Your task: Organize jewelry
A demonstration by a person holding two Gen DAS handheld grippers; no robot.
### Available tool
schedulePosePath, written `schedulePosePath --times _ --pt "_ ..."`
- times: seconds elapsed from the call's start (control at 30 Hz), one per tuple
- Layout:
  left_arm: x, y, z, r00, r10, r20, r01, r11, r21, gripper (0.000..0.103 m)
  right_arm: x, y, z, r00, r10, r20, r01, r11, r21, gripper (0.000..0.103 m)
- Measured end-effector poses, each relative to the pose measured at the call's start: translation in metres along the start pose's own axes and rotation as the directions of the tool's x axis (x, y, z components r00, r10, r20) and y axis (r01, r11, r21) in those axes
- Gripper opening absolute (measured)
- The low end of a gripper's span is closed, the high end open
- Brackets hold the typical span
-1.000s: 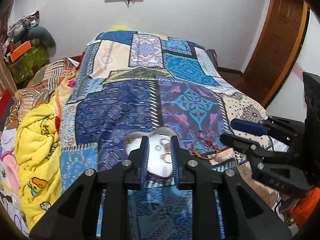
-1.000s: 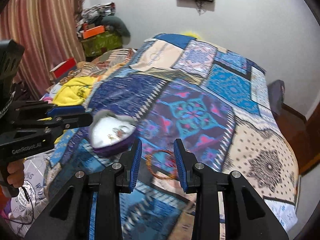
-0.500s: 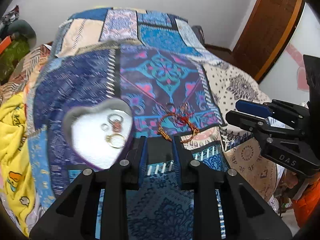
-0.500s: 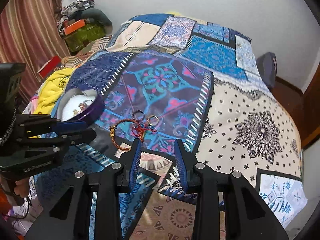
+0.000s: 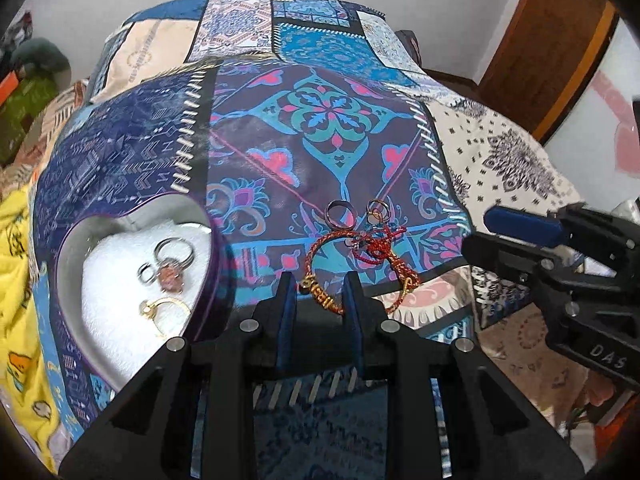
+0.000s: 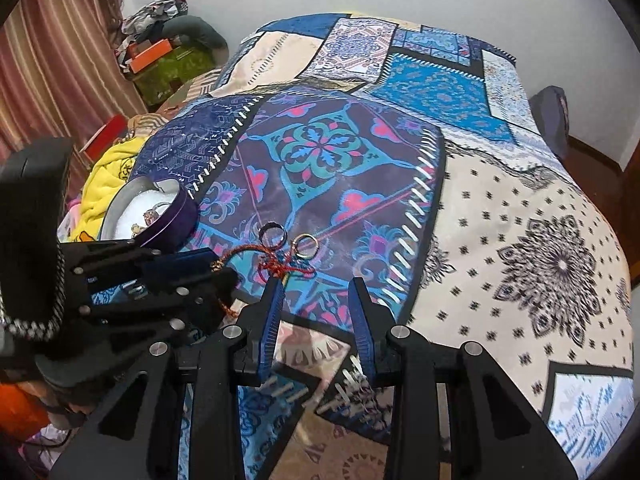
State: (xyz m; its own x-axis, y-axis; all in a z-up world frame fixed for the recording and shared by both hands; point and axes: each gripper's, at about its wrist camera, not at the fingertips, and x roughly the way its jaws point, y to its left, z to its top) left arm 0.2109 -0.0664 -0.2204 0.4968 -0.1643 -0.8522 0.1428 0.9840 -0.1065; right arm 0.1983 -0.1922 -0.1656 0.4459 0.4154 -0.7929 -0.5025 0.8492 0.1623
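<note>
With its jaws parted, left gripper (image 5: 318, 292) straddles bracelet (image 5: 320, 298) — bound, likely, for box (image 5: 70, 240); right gripper (image 6: 316, 312) hovers empty, parted.

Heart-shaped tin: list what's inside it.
The heart-shaped tin holds white padding, a stone-set silver ring, a small silver ring and a gold ring. Anything beneath the padding is hidden.

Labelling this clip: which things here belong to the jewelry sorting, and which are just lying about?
Job:
purple heart-shaped tin holding rings
red-and-gold braided cord bracelet
two loose metal rings
left gripper
right gripper

Lying about:
yellow cartoon blanket
orange box
</note>
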Motion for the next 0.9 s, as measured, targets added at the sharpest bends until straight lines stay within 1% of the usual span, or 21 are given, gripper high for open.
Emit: schedulePosePath --times 0.03,0.13,0.23,0.3,0.37,0.43,0.53,0.6,0.67,0.77,0.9 --pt "0.004 -0.002 -0.001 1.0 0.015 0.002 -0.015 1.0 0.015 0.023 0.003 0.0 0.001 1.0 0.006 -0.005 -0.006 1.0 -0.001 0.031" --pt "0.01 -0.003 0.001 1.0 0.024 0.011 -0.024 0.999 0.035 0.023 0.012 0.003 0.003 0.999 0.034 -0.027 -0.034 0.999 -0.006 0.031" --pt "0.011 0.0 0.002 1.0 0.004 0.004 -0.004 0.999 0.042 0.023 0.02 0.008 0.006 0.998 0.051 -0.043 -0.052 0.998 -0.025 0.031" --pt "0.01 0.005 0.002 1.0 -0.023 0.0 0.023 0.999 0.04 0.022 0.027 0.011 0.008 0.997 0.062 -0.056 -0.064 0.997 -0.036 0.031" --pt "0.009 0.009 0.001 0.999 -0.039 0.0 0.039 0.998 0.04 0.022 0.034 0.013 0.009 0.996 0.061 -0.073 -0.063 0.997 -0.035 0.03" --pt "0.007 0.009 -0.001 0.999 -0.046 0.002 0.046 0.998 0.041 0.022 0.041 0.012 0.01 0.994 0.053 -0.091 -0.056 0.998 -0.024 0.03" --pt "0.006 0.011 -0.003 0.999 -0.053 0.004 0.053 0.998 0.044 0.02 0.045 0.012 0.011 0.995 0.054 -0.086 -0.055 0.998 -0.014 0.03" --pt "0.006 0.012 -0.003 0.998 -0.061 0.003 0.061 0.997 0.044 0.02 0.043 0.011 0.011 0.995 0.059 -0.076 -0.06 0.998 -0.004 0.027" --pt "0.006 0.012 -0.003 0.998 -0.067 0.003 0.066 0.997 0.047 0.02 0.044 0.009 0.012 0.995 0.062 -0.076 -0.062 0.998 0.01 0.01" --pt "0.006 0.011 -0.004 0.998 -0.065 0.009 0.065 0.996 0.055 0.02 0.044 0.002 0.013 0.993 0.094 -0.068 -0.09 0.994 0.064 0.007" --pt "0.006 0.011 -0.005 0.998 -0.066 0.012 0.065 0.996 0.053 0.02 0.035 -0.001 0.014 0.997 0.068 -0.038 -0.065 0.994 0.083 0.005"
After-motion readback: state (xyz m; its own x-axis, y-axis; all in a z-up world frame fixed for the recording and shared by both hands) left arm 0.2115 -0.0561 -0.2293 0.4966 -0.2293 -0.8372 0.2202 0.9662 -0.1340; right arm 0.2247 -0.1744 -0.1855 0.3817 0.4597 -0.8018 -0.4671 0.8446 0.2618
